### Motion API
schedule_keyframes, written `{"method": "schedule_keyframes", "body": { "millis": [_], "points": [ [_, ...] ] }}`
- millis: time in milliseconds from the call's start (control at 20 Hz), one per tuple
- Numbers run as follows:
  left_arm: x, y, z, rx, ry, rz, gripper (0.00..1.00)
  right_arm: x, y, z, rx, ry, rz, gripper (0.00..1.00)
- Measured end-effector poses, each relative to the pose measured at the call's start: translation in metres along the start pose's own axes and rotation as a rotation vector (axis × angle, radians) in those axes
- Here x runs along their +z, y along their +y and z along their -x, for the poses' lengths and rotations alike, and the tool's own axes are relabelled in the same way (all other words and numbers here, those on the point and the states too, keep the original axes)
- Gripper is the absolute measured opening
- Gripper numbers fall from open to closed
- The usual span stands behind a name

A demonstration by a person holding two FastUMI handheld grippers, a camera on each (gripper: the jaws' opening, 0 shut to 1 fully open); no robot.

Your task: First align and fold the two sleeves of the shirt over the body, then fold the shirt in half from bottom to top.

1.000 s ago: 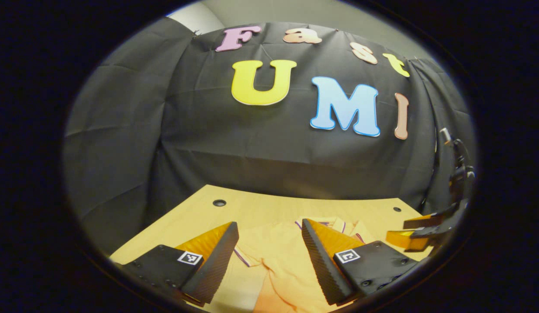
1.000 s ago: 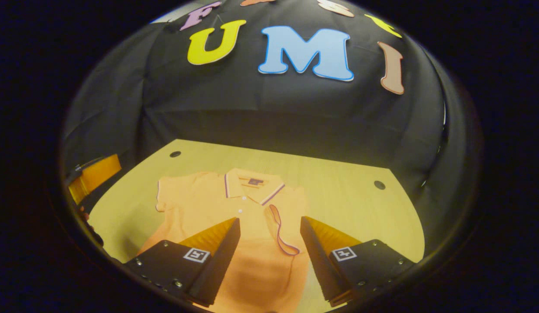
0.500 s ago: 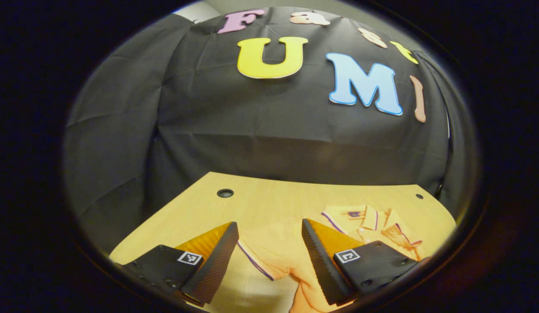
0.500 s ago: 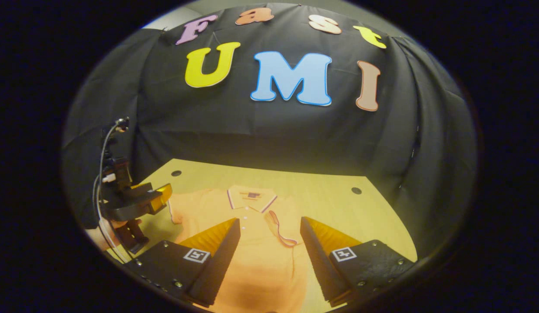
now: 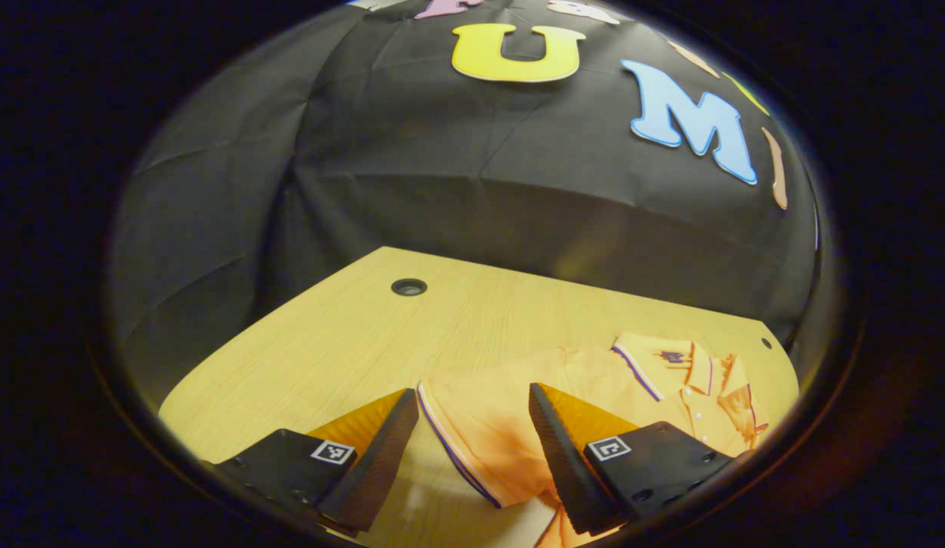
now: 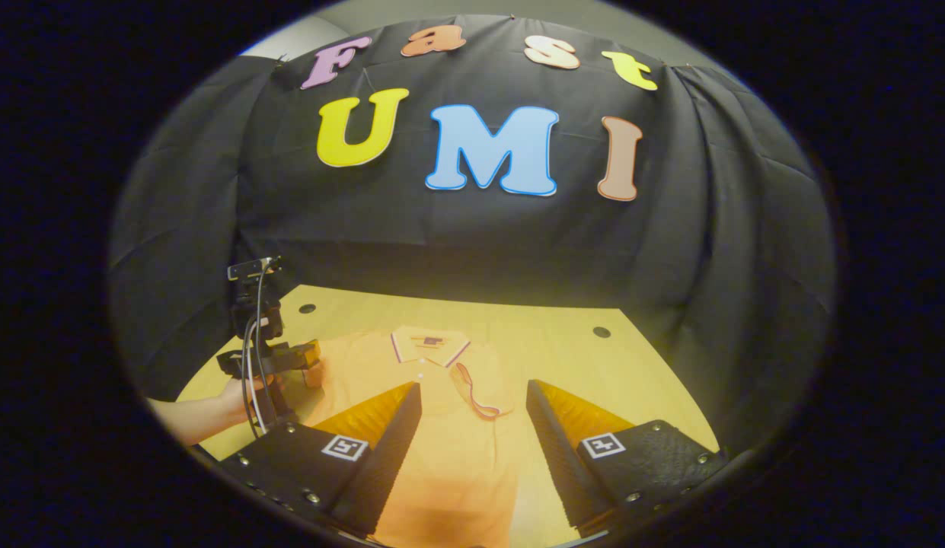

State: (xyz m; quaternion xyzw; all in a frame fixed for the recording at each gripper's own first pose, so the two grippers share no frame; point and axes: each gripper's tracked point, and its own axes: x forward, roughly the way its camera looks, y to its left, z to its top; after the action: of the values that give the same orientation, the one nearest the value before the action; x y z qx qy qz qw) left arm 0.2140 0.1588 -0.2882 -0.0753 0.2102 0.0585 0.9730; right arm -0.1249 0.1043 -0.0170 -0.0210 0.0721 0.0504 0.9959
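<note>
While the orange shirt (image 6: 442, 426) lies flat on the bench (image 5: 320, 342), collar toward the booth wall, I read the task as partly into step one. Right sleeve (image 6: 476, 392) already looks folded over the body, trimmed cuff lying on the chest near the placket. Left sleeve (image 5: 472, 418) is still spread out to the side, so that fold is left, and the bottom-to-top fold is not started.

My left hand-held gripper (image 5: 472, 449) hangs over the left sleeve, jaws wide, the striped cuff edge between the fingers, nothing pinched as far as I can tell. My right hand-held gripper (image 6: 472, 449) is also wide and empty, above the lower body of the shirt.

Versus a second ago: my left one has swung outward from over the shirt's middle to the sleeve and tipped down, so more bare bench shows. My right one has pulled back, the shirt looking smaller, and its view now catches the left gripper with the hand (image 6: 240, 392) holding it.
</note>
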Motion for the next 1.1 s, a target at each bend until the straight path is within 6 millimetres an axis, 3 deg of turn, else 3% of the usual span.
{"method": "schedule_keyframes", "body": {
  "millis": [350,750,1000,1050,1100],
  "points": [
    [-0.02,0.007,-0.024,0.035,0.071,-0.032,0.94,-0.014,-0.027,0.011,-0.059,0.03,-0.054,0.85],
    [-0.028,-0.001,-0.036,0.059,0.103,-0.091,0.94,-0.027,-0.02,0.006,-0.03,0.076,-0.084,0.87],
    [-0.025,-0.001,-0.037,0.052,0.11,-0.112,0.29,-0.027,-0.022,0.007,-0.027,0.077,-0.088,0.87],
    [-0.024,-0.001,-0.038,0.052,0.108,-0.106,0.29,-0.029,-0.023,0.006,-0.027,0.078,-0.096,0.87],
    [-0.026,-0.002,-0.037,0.052,0.111,-0.111,0.11,-0.029,-0.024,0.006,-0.029,0.081,-0.106,0.87]
  ]
}}
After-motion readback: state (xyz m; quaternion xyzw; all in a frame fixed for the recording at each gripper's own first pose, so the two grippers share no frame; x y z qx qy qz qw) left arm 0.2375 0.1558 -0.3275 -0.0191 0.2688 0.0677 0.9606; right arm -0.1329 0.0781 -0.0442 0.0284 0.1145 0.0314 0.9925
